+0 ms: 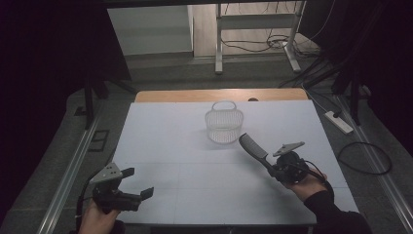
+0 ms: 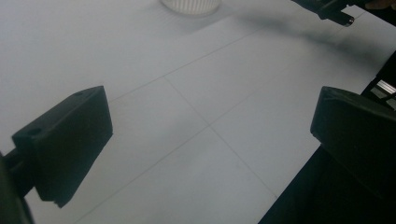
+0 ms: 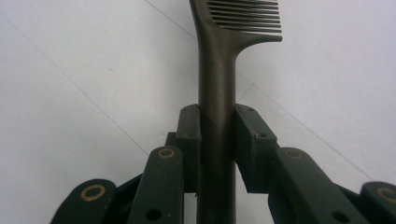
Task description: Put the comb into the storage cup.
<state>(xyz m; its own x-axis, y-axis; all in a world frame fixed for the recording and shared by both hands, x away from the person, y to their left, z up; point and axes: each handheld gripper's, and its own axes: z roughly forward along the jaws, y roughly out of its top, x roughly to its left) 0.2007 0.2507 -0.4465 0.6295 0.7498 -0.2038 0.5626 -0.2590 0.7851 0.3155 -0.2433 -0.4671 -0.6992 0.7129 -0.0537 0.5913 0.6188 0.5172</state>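
Note:
A dark comb [image 1: 253, 147] is held by its handle in my right gripper [image 1: 274, 170], right of the table's middle, its toothed end pointing up and left toward the basket. In the right gripper view the jaws press both sides of the comb handle [image 3: 217, 112], teeth at the top. A small white mesh basket [image 1: 224, 124] with a handle stands upright at the table's centre back; its base [image 2: 190, 5] shows at the top of the left gripper view. My left gripper [image 1: 138, 183] hovers open near the front left corner, its fingers [image 2: 70, 140] wide apart over bare white table.
The white table top [image 1: 185, 161] has a wooden strip along its far edge. Beyond it are grey floor, a white frame's legs [image 1: 219, 44] and cables. A power strip [image 1: 338, 122] and a looped cable [image 1: 365, 158] lie on the floor at the right.

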